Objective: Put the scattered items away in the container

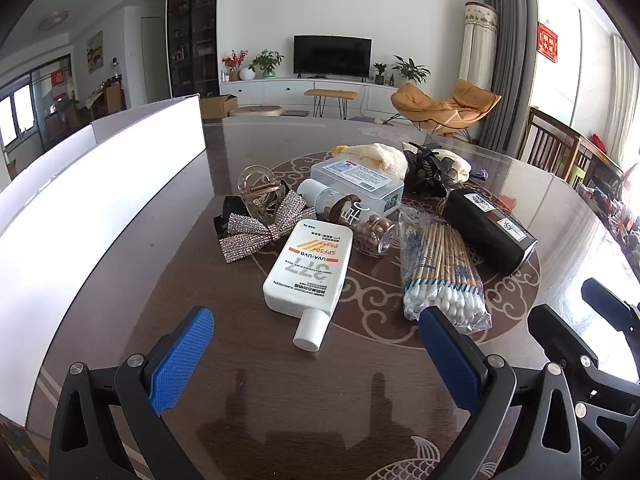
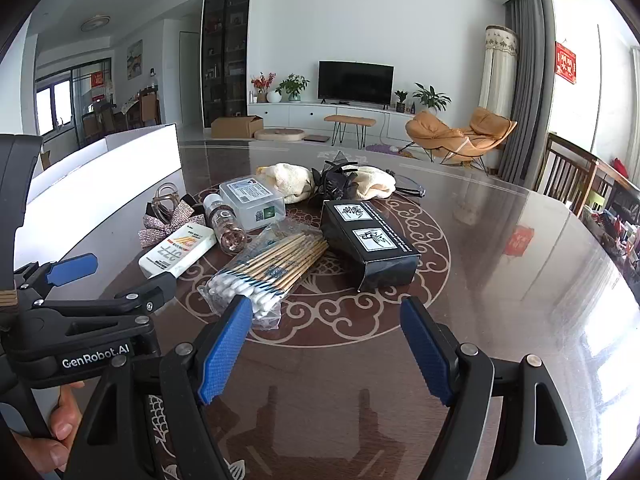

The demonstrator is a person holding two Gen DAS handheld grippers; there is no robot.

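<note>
Scattered items lie mid-table: a white sunscreen bottle (image 1: 310,270) (image 2: 178,255), a bag of cotton swabs (image 1: 442,270) (image 2: 264,274), a black box (image 1: 490,230) (image 2: 370,242), a clear plastic case (image 1: 358,182) (image 2: 252,198), a small jar of brown beads (image 1: 366,226) (image 2: 228,228), a rhinestone bow (image 1: 260,228) (image 2: 170,220) and a cream cloth (image 1: 384,156) (image 2: 290,182). The white container (image 1: 100,200) (image 2: 100,176) stands at the left. My left gripper (image 1: 316,360) is open, just short of the sunscreen cap. My right gripper (image 2: 326,352) is open near the swab bag, holding nothing.
A dark hair claw (image 1: 426,170) (image 2: 340,180) sits beside the cloth, and a clear hair clip (image 1: 260,190) by the bow. The glossy brown table (image 2: 500,264) runs off to the right. Wooden chairs (image 2: 572,176) stand past its right edge. A hand (image 2: 60,432) holds the left gripper.
</note>
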